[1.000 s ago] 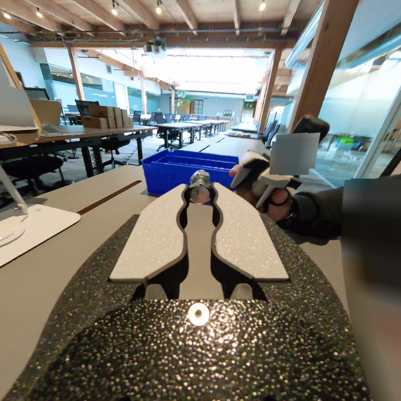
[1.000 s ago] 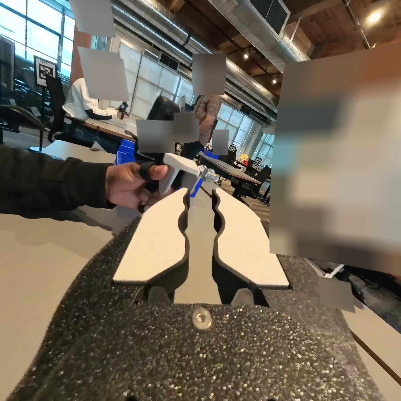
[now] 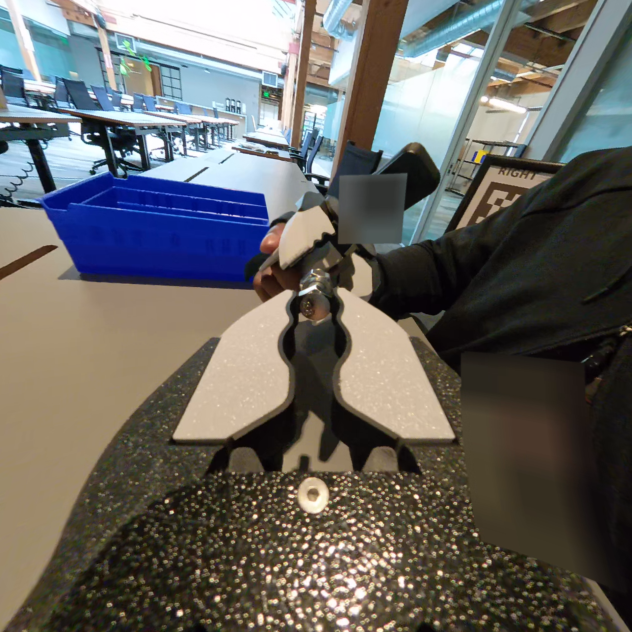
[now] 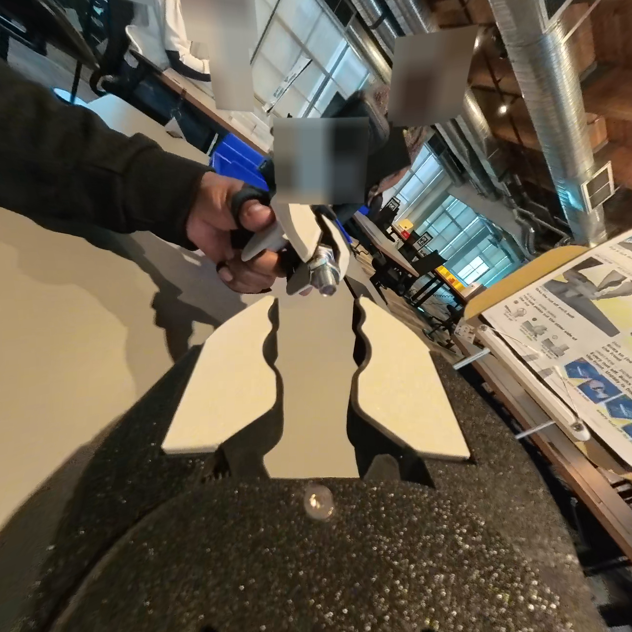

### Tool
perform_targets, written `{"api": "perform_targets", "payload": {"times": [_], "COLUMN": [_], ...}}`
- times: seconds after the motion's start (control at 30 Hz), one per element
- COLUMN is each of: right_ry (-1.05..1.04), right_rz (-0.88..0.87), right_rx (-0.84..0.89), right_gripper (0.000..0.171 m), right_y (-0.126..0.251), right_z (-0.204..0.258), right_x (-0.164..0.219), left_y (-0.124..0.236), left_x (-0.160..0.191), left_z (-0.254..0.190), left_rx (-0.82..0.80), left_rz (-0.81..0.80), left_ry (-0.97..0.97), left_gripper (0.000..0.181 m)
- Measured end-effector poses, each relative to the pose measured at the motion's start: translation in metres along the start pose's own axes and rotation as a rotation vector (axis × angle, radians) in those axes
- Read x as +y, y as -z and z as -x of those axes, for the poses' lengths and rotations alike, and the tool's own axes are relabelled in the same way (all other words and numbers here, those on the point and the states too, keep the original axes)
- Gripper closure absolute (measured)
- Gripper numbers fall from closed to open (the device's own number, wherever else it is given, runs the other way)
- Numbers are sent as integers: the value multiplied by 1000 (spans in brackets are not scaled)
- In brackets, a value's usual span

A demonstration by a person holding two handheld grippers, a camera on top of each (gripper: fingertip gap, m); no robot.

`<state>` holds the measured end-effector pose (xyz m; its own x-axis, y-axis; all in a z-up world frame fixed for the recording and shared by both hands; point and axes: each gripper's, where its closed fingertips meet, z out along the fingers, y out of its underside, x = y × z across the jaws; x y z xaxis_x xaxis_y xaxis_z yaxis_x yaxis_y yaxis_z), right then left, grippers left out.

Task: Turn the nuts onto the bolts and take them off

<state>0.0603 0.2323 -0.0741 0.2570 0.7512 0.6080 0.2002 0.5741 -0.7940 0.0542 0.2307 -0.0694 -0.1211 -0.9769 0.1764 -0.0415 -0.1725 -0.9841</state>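
My left gripper (image 3: 313,307) is shut on the head of a silver bolt (image 3: 312,305) and holds it above the grey table. A silver nut (image 3: 316,278) sits on the bolt's thread just beyond my fingertips. In the right wrist view the bolt's threaded end (image 4: 326,278) and the nut (image 4: 318,262) stick out of the left gripper (image 4: 323,270) toward me. My right gripper (image 4: 315,301) is open and empty, its fingertips just short of the bolt's end. In the left wrist view the right gripper (image 3: 321,260) faces the nut from the far side, close to it.
A blue bin (image 3: 154,232) stands on the table (image 3: 102,342) to the left behind the bolt; it also shows in the right wrist view (image 4: 239,160). A board with a printed instruction sheet (image 4: 564,342) stands at the right. A framed marker board (image 3: 506,195) stands behind the sleeve. Less than 4 cm separates the two grippers' tips.
My right gripper has opened wider, rolled, and moved in line with the bolt's end. My left gripper has turned to the right, still holding the bolt.
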Motion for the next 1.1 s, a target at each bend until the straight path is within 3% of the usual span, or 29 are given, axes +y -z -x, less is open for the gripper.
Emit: {"api": "perform_targets", "payload": {"times": [0.33, 0.47, 0.6, 0.73, 0.83, 1.0, 1.1], "right_ry": [175, 124, -194, -705, -879, -711, -422], "right_rz": [17, 44, 35, -42, -130, -136, -92], "right_rx": [42, 27, -80, -257, -313, -221, -84], "right_gripper": [146, 153, 153, 154, 153, 143, 143], "right_y": [-3, -4, -6, -10, -9, -6, 1], "right_z": [6, 5, 6, 12, 11, 4, -4], "right_x": [-8, -6, -7, -8, -13, -19, -22], "left_y": [-10, -10, -8, -5, -6, -4, -3], "left_x": [6, 9, 8, 2, -4, -12, -22], "left_z": [-8, -7, -6, -9, -12, -9, -11], "left_rx": [45, 27, -69, -168, -165, -142, -93], "left_rz": [42, 65, 125, 158, 117, 13, -100], "left_ry": [31, -5, -229, -519, -523, -362, -241], "left_gripper": [164, 164, 164, 164, 164, 164, 164]}}
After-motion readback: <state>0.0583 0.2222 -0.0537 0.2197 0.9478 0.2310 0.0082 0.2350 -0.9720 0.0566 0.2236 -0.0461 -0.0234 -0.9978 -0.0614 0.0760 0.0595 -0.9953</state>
